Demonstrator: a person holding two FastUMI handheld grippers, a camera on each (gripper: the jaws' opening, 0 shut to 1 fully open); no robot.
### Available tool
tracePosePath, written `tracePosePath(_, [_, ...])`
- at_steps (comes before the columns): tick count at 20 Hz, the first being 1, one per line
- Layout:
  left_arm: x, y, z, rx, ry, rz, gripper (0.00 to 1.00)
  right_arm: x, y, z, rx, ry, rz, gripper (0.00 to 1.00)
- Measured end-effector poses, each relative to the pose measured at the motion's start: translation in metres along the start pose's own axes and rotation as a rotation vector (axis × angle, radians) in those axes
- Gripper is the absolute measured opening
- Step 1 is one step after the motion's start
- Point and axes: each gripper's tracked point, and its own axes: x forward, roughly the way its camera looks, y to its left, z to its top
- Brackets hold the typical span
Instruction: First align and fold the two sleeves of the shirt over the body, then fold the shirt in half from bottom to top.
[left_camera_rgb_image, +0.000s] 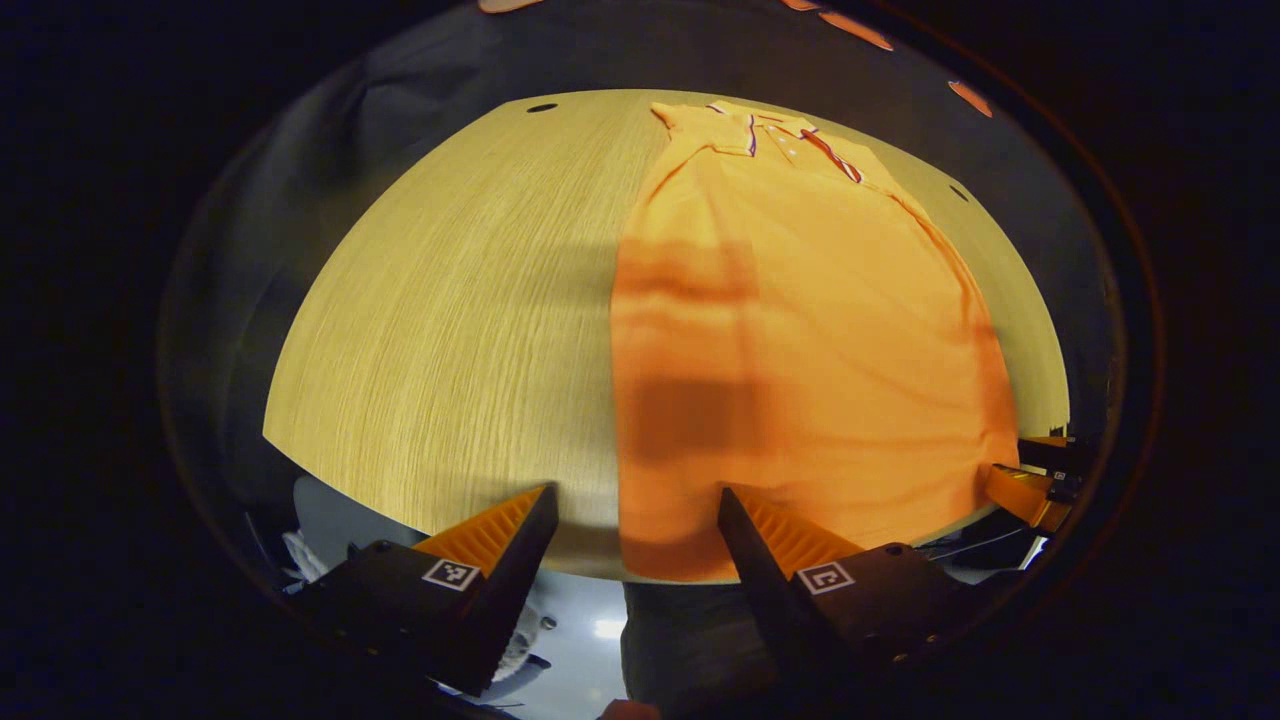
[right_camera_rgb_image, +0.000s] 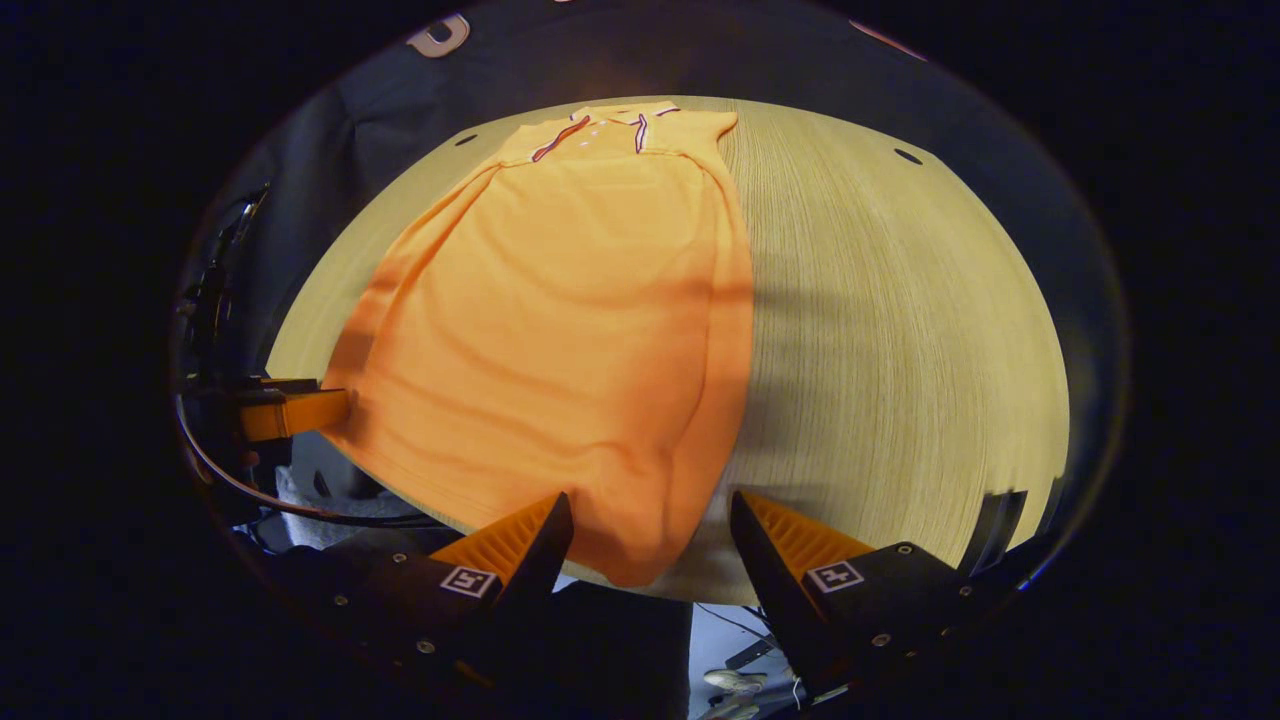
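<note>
An orange polo shirt (left_camera_rgb_image: 810, 330) lies flat on the wooden table (left_camera_rgb_image: 450, 330), collar far, hem at the near edge. Its sides run straight from shoulders to hem. My left gripper (left_camera_rgb_image: 636, 492) is open at the near edge, its fingers either side of the hem's left corner. In the right gripper view the shirt (right_camera_rgb_image: 560, 330) hangs a little over the table (right_camera_rgb_image: 900, 350) edge. My right gripper (right_camera_rgb_image: 650, 496) is open around that right hem corner. Each gripper shows from the side in the other's view: the right gripper (left_camera_rgb_image: 1030, 490) and the left gripper (right_camera_rgb_image: 290, 412).
Small dark holes (left_camera_rgb_image: 541, 107) (right_camera_rgb_image: 908, 156) sit near the table's far corners. Black cloth walls close in behind the table. Below the near edge are a person's dark trousers (left_camera_rgb_image: 680, 630), a black cable (right_camera_rgb_image: 300, 510) and pale floor.
</note>
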Motion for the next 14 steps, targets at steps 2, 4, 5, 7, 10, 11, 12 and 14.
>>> tracePosePath(2, [0.0,-0.008,0.001,0.009,0.003,-0.001,0.99,0.001,0.001,-0.002,-0.012,0.012,-0.01,0.94])
tracePosePath(4, [0.0,-0.018,-0.004,0.031,0.021,-0.009,0.98,0.002,0.004,-0.003,-0.038,0.029,-0.005,0.88])
tracePosePath(5, [0.0,-0.022,-0.001,0.05,0.012,-0.016,0.98,0.002,0.002,-0.005,-0.041,0.033,-0.02,0.84])
tracePosePath(7, [-0.002,-0.028,-0.001,0.06,0.019,-0.024,0.87,0.004,-0.003,-0.001,0.001,0.033,-0.039,0.63])
tracePosePath(10, [0.003,-0.031,0.001,0.049,0.05,-0.043,0.17,0.005,-0.005,0.001,0.089,0.048,-0.001,0.24])
tracePosePath(11, [0.001,-0.031,0.001,0.049,0.057,-0.055,0.15,0.003,-0.001,-0.002,0.132,0.066,0.022,0.2])
tracePosePath(12, [0.0,-0.029,-0.001,0.04,0.07,-0.061,0.15,0.003,0.001,-0.003,0.162,0.087,0.044,0.1])
tracePosePath(14, [0.0,-0.028,-0.005,-0.013,0.106,-0.093,0.02,0.001,0.004,-0.006,0.173,0.117,0.069,0.1])
